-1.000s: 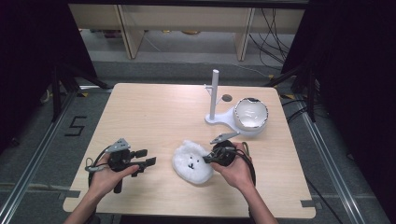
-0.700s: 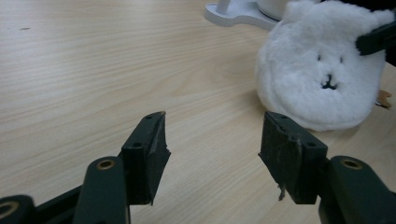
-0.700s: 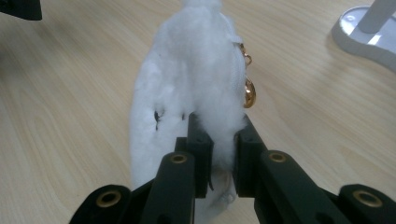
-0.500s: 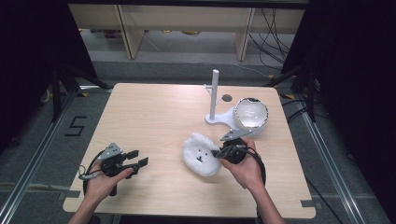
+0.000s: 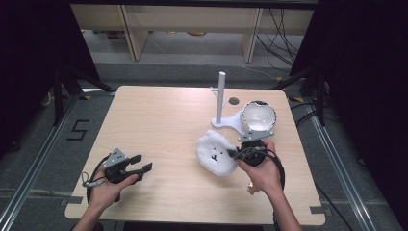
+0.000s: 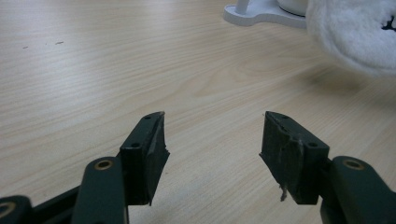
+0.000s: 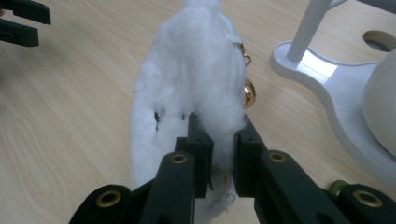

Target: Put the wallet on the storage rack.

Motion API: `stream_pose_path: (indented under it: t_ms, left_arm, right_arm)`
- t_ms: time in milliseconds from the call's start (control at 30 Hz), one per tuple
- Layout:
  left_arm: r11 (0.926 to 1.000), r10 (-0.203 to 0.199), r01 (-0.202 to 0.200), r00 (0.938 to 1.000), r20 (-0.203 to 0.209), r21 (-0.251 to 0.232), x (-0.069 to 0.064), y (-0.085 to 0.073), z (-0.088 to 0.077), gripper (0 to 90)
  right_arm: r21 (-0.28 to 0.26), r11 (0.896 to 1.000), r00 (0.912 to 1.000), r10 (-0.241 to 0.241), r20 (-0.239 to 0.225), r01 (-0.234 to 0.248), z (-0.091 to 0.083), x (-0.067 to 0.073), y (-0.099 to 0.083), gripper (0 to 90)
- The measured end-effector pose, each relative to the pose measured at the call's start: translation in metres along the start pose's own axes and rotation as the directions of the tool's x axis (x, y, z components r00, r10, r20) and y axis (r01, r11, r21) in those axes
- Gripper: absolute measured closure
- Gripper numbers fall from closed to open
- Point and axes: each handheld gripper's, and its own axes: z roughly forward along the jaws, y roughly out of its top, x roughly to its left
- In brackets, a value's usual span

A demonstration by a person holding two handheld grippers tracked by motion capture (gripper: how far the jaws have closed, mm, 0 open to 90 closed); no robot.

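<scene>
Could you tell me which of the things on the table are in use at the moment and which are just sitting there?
In use:
fluffy white pouch, clamped in the right tongs

Sitting by:
white stand
round white bowl
left tongs, open, holding nothing

Worktop [image 5: 159, 125]: pale wood-grain laminate, matt, smooth. Plush [image 7: 187, 88]: white fluffy fabric, with a glossy gold metal clasp [image 7: 249, 92]. Stand [image 5: 222, 103]: smooth white plastic. Bowl [image 5: 259, 115]: glossy white. Claw pads [image 6: 286, 154]: matt black, edges frayed.
</scene>
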Motion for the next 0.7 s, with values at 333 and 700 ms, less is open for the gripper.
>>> stream_pose_path:
  t_ms: [333,700]
  left_arm:
    - [1.0,0.001,-0.001,1.0,0.001,-0.006,0.0,-0.001,0.0,39.4]
    - [1.0,-0.002,0.002,0.9999,-0.011,-0.001,0.001,-0.001,-0.001,39.3]
  right_arm:
    - [-0.027,1.0,0.9993,0.007,0.036,-0.006,-0.014,-0.012,0.001,81.0]
    - [-0.044,0.999,0.9978,0.003,0.067,0.0,-0.026,-0.022,0.002,81.0]
